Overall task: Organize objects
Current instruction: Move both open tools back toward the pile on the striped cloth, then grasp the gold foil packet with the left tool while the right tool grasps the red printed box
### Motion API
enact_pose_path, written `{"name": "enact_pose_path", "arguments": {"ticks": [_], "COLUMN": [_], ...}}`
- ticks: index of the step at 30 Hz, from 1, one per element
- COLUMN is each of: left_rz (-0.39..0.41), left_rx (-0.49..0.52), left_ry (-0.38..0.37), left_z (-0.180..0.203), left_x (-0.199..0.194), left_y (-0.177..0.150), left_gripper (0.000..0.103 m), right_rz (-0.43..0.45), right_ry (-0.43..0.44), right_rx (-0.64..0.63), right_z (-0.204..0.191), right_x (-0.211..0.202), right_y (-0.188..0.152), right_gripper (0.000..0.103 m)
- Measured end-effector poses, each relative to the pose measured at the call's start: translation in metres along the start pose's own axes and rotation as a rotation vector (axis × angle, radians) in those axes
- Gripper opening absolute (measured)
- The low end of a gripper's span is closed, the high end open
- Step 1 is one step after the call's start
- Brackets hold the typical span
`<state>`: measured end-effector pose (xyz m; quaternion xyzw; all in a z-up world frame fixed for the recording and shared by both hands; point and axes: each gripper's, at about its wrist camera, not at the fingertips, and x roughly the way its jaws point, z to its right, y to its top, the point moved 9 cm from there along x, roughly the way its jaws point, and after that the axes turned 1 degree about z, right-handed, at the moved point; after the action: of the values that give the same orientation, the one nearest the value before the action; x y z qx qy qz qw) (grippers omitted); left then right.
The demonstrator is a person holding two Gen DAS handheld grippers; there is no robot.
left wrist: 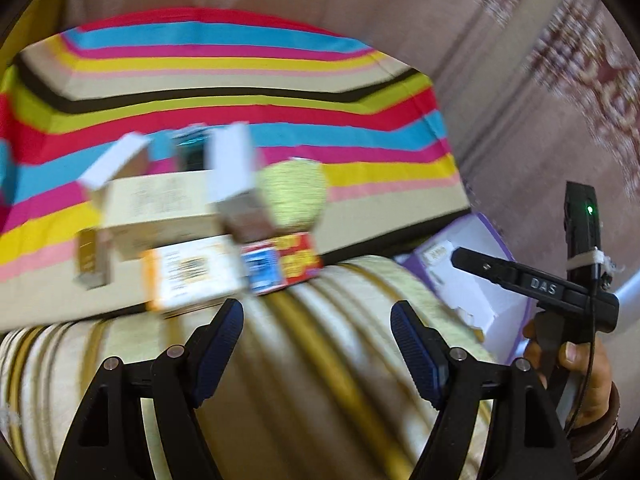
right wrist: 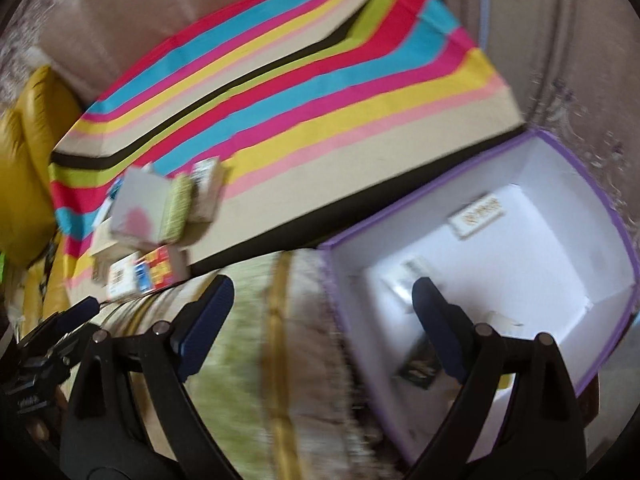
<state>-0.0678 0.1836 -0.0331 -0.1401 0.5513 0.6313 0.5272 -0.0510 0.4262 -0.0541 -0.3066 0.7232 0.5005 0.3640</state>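
Observation:
A pile of small boxes (left wrist: 188, 224) lies on the striped cloth (left wrist: 240, 80), among them an orange-and-white box (left wrist: 192, 272), a red-and-blue box (left wrist: 280, 266) and a pale green object (left wrist: 292, 196). The pile also shows in the right wrist view (right wrist: 156, 216). A purple-rimmed white box (right wrist: 520, 248) holds a few small packets (right wrist: 478, 214). My left gripper (left wrist: 316, 344) is open and empty, just short of the pile. My right gripper (right wrist: 324, 320) is open and empty, its right finger over the purple box's near wall. Both views are blurred.
A cream and gold striped cushion (left wrist: 320, 360) lies under both grippers. The purple box (left wrist: 468, 280) sits to the right of the pile. The right gripper's body (left wrist: 560, 280) shows at the left wrist view's right edge. A yellow cushion (right wrist: 28, 160) lies at far left.

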Motion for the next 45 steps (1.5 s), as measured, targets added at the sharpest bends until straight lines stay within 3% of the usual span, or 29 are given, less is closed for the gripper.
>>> {"name": "enact_pose_path", "arguments": {"ticks": [8, 21, 24, 26, 42, 45], "left_rz": [0.009, -0.027, -0.035, -0.049, -0.101, -0.102], "left_rx": [-0.111, -0.202, -0.199, -0.203, -0.198, -0.198], "left_ry": [0.084, 0.220, 0.262, 0.284, 0.367, 0.371], "left_z": [-0.069, -0.136, -0.147, -0.155, -0.180, -0.183], "left_x": [-0.021, -0.016, -0.011, -0.005, 0.027, 0.031], "left_y": [-0.009, 0.000, 0.008, 0.011, 0.019, 0.019], "left_gripper": [0.077, 0.077, 0.075, 0.068, 0.052, 0.045], "right_rz": [-0.066, -0.123, -0.125, -0.128, -0.155, -0.153], "right_ry": [0.063, 0.014, 0.007, 0.001, -0.031, -0.042], "right_rx": [-0.137, -0.404, -0.434, -0.444, -0.453, -0.451], "right_z": [-0.071, -0.151, -0.160, -0.163, -0.169, -0.169], "right_x": [0.022, 0.061, 0.071, 0.076, 0.105, 0.111], "right_y": [-0.013, -0.026, -0.027, -0.027, -0.020, -0.016], "right_gripper": [0.092, 0.093, 0.093, 0.093, 0.093, 0.093]}}
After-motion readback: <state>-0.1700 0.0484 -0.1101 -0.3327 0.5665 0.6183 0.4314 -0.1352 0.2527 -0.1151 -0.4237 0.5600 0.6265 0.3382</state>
